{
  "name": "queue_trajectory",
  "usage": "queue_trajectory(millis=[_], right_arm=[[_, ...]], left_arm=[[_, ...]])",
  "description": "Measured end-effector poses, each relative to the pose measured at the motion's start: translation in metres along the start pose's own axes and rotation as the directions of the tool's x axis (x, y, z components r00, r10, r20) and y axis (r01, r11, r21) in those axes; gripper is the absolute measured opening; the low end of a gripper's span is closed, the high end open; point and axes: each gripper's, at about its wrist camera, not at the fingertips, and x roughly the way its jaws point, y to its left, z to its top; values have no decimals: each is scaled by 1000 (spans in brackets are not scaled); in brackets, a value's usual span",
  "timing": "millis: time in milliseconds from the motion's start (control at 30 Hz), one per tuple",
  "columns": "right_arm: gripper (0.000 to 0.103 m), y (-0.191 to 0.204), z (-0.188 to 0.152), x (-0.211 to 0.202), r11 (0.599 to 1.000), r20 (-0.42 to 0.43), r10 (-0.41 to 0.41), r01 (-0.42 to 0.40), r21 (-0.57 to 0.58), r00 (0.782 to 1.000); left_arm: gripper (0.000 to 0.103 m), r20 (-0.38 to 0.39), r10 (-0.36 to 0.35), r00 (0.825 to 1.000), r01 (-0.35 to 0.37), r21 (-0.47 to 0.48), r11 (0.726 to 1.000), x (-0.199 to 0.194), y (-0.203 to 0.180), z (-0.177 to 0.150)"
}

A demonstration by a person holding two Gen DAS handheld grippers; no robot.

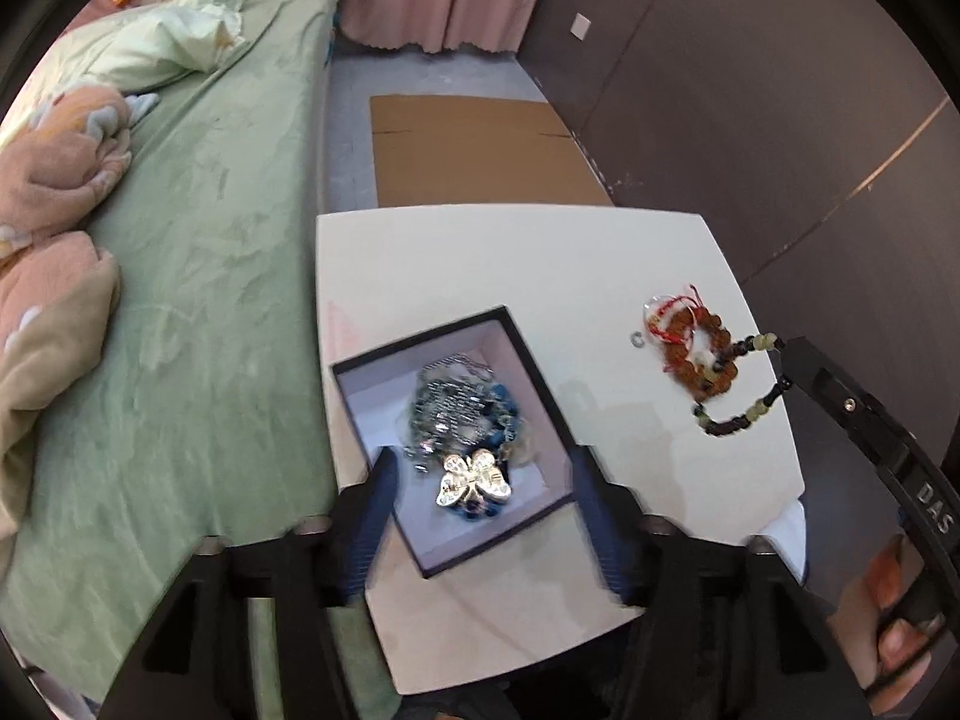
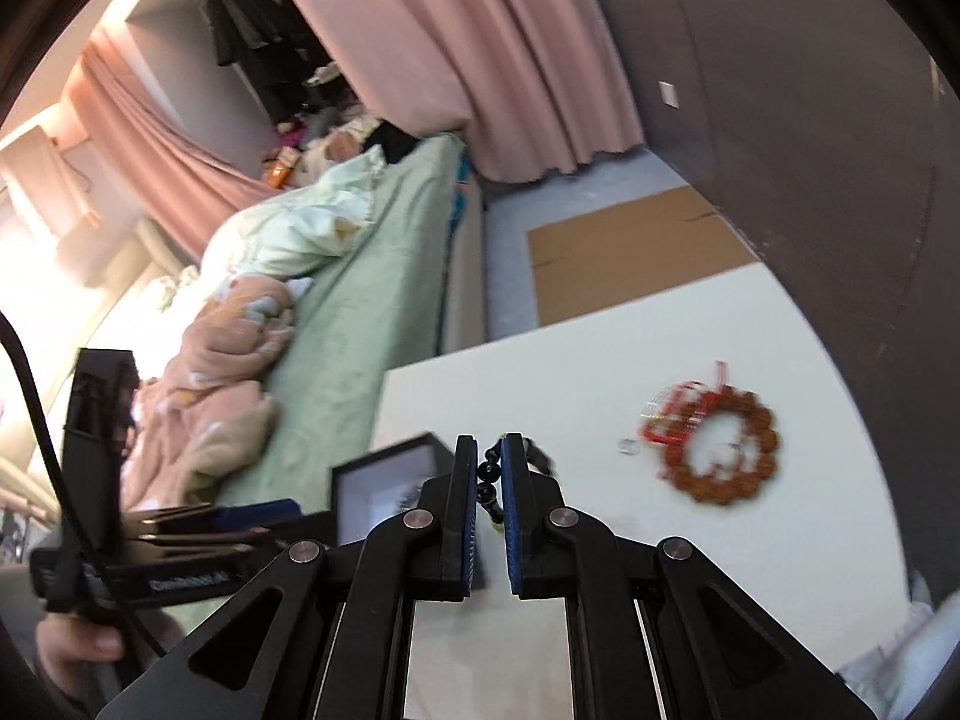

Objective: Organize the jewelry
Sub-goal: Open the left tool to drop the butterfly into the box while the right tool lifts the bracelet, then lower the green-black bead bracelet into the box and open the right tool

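A white, smooth-topped surface (image 1: 540, 276) stands beside a bed (image 1: 198, 276) covered in a pale green, velvety sheet, with a rumpled peach blanket (image 1: 54, 192) at its edge. On the surface sits an open square box (image 1: 540, 372) with dark rigid walls and a pale lining; inside lies a heap of jewelry (image 1: 459, 414) in silver and blue tones (individual pieces blurred), topped by a shiny metallic butterfly-shaped ornament (image 1: 475, 479). The left hand-held gripper (image 1: 483, 480) is spread wide, its blue ribbed pads flanking the box on either side, with nothing pinched between them. Toward the right of the surface lies a ring-shaped bracelet of knobbly reddish-brown beads (image 2: 726, 450), with a red cord (image 2: 675, 429) and a clear loop resting against it; a small pale ring-like item (image 2: 628, 447) lies just beside. The right hand-held gripper (image 2: 491, 480) is pressed nearly together, pinching a strand of round beads (image 1: 741, 405), dark ones alternating with pale green ones; in the left wrist view the strand hangs in a loop next to the brown bracelet. A flat sheet of brown cardboard (image 1: 474, 144) lies on the floor beyond, and pink curtains (image 2: 528, 60) hang behind.
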Motion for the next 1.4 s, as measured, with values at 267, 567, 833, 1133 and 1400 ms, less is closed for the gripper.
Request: queue_trajectory(millis=[267, 567, 833, 1133, 1400], right_arm=[[9, 36, 0, 18, 991, 2, 130, -130, -16, 991], [9, 65, -8, 58, 978, -39, 208, -209, -6, 977], [40, 70, -24, 108, 981, -218, 196, -188, 56, 956], [44, 40, -19, 82, 978, -178, 195, -177, 114, 964], [44, 5, -11, 55, 983, -157, 150, -130, 129, 976]], left_arm=[[75, 44, 40, 998, -38, -52, 998, -13, 36, -6], [75, 51, 63, 997, -59, -73, 996, -26, 63, -18], [75, 59, 88, 994, -83, -93, 992, -39, 75, -24], [75, 79, 85, 993, -80, -66, 995, -44, 51, -20], [75, 88, 81, 993, -80, -16, 997, -36, 12, -8]])
